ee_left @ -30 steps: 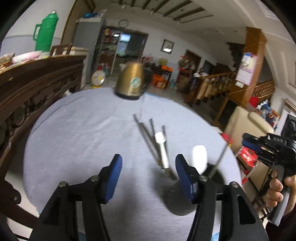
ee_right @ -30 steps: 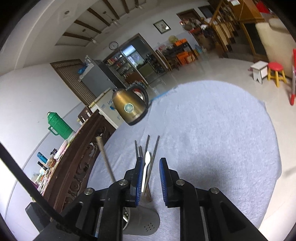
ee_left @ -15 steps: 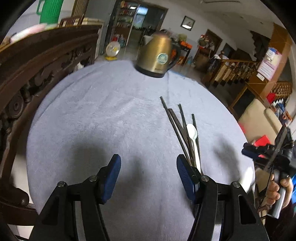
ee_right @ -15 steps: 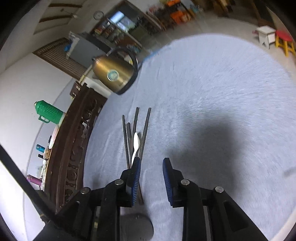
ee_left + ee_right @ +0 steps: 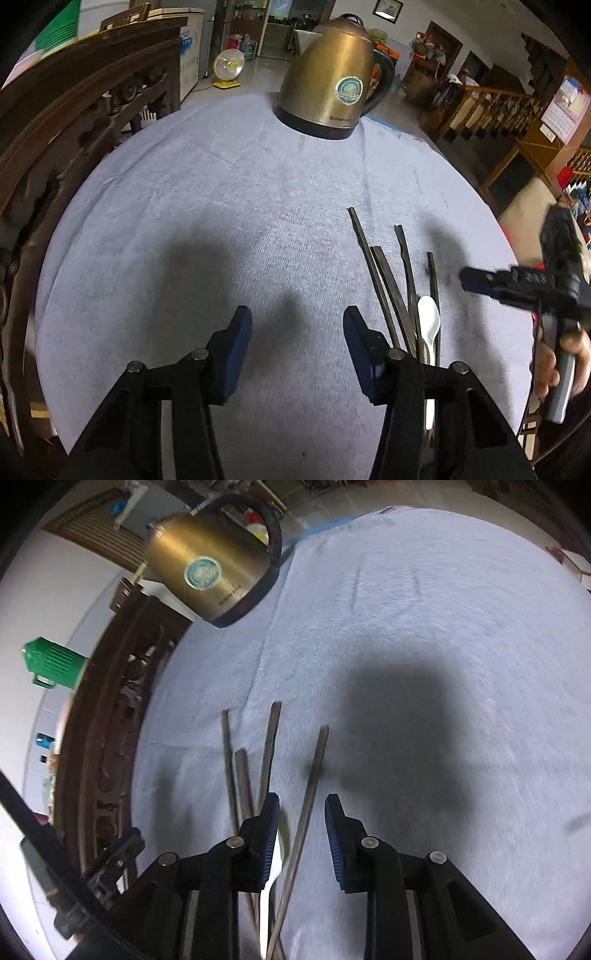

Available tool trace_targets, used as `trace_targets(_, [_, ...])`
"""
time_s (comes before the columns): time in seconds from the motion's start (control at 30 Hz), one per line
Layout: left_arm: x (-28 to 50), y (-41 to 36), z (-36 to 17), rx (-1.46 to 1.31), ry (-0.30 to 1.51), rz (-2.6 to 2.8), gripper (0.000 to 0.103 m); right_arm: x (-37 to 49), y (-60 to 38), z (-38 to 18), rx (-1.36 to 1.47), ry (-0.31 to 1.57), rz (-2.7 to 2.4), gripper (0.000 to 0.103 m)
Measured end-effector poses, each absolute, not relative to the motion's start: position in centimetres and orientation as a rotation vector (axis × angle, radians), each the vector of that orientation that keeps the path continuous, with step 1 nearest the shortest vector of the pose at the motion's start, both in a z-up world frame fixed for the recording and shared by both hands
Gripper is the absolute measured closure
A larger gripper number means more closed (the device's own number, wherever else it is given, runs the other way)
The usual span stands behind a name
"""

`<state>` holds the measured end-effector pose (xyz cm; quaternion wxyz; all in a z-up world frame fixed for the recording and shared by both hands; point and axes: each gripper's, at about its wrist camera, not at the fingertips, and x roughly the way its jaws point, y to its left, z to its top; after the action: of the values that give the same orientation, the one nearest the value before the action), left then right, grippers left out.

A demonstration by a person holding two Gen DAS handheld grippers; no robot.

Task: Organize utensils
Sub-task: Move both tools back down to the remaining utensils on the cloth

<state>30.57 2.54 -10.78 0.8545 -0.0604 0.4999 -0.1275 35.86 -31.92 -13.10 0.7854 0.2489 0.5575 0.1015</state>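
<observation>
Left wrist view: left tool (image 5: 295, 343) open, empty, over the grey-clothed surface (image 5: 221, 221). Dark chopsticks (image 5: 388, 280) and white spoon (image 5: 428, 323) lie fanned at 2 o'clock, just beside its right finger. Brass kettle (image 5: 332, 85) at 12. Right tool (image 5: 471, 282) at 3 o'clock.

Right wrist view: right tool (image 5: 301, 830) open, straddling one chopstick (image 5: 306, 805); the others at 11 o'clock. Kettle (image 5: 210, 565) at 11, far.

A round table (image 5: 184, 221) was covered with a pale blue-grey cloth (image 5: 229, 192). A brass-coloured kettle (image 5: 328, 77) stood at its far edge. Four dark chopsticks (image 5: 384, 280) and a white spoon (image 5: 428, 325) lay together nearer, fanned out.
</observation>
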Motion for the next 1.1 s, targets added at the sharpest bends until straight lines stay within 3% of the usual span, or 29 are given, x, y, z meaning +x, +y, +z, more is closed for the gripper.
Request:
trace_targets(0.23, [33.0, 1.8, -11.4, -0.059, 1.078, -0.264, 0.065, 39.8, -29.8, -14.8, 0.393, 1.324, 0.152, 0.075])
trace_targets(0.33, [34.3, 1.0, -11.4, -0.052, 1.087, -0.279, 0.066, 40.7, -28.5, -14.8, 0.327, 1.324, 0.137, 0.074])
trace_targets(0.4, [35.3, 0.4, -11.5, -0.055, 1.102, -0.296, 0.066, 40.8, -27.5, -14.7, 0.258, 1.323, 0.125, 0.084])
trace_targets(0.43, [35.7, 0.2, -11.5, -0.056, 1.107, -0.302, 0.066, 40.8, -27.0, -14.6, 0.210, 1.317, 0.112, 0.093])
trace_targets(0.83, [41.9, -5.1, -13.8, -0.159, 1.225, -0.295, 0.066, 38.6, -30.1, -12.9, 0.272, 1.149, 0.148, 0.095])
trace_targets(0.97, [42.7, -6.1, -15.4, -0.207, 1.268, -0.268, 0.082, 37.7, -31.7, -12.1, 0.302, 1.097, 0.159, 0.095])
trace_targets(1.1, [43.1, -6.2, -15.6, -0.231, 1.257, -0.245, 0.085, 37.0, -32.6, -11.9, 0.322, 1.082, 0.174, 0.095])
